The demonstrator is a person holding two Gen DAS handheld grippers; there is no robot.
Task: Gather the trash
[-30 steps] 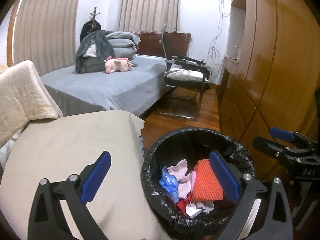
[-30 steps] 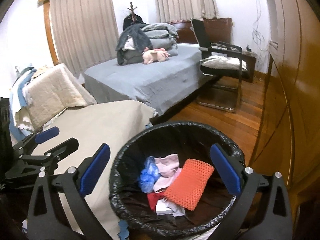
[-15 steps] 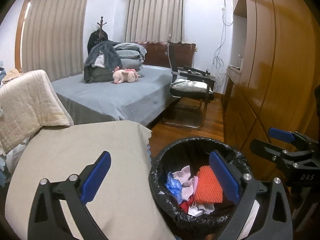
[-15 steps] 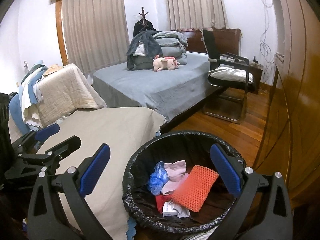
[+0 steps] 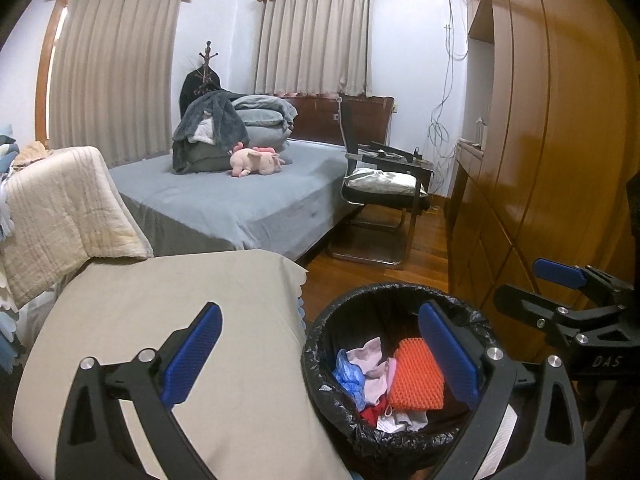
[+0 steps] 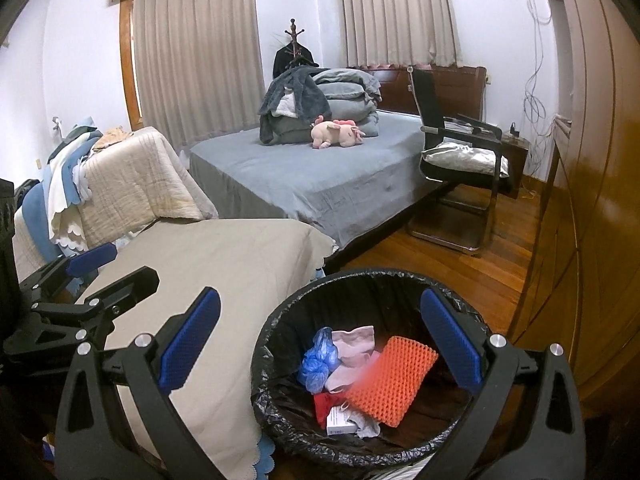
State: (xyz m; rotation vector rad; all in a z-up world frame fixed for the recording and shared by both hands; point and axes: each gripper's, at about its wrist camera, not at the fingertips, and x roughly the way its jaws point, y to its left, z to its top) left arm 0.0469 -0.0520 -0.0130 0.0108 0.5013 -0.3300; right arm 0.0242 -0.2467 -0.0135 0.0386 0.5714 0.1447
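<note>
A bin with a black liner (image 5: 320, 364) (image 6: 264, 396) stands on the wood floor beside a beige-covered table. In it lie an orange foam net (image 5: 416, 376) (image 6: 390, 384), a blue plastic bag (image 6: 318, 364), pink cloth, something red and a small white box. My left gripper (image 5: 320, 354) is open and empty, above the bin's left rim. My right gripper (image 6: 318, 342) is open and empty, above the bin. Each gripper also shows at the edge of the other's view.
A beige-covered table (image 5: 168, 320) (image 6: 224, 264) is left of the bin. Behind it are a bed (image 6: 320, 176) with blankets and a pink plush, a black chair (image 6: 460, 160), and a wooden wardrobe (image 5: 540, 140) close on the right.
Both grippers have risen and drawn back from the bin, so it looks smaller and lower in both views. Both stay open and empty. The trash in the bin has not moved.
</note>
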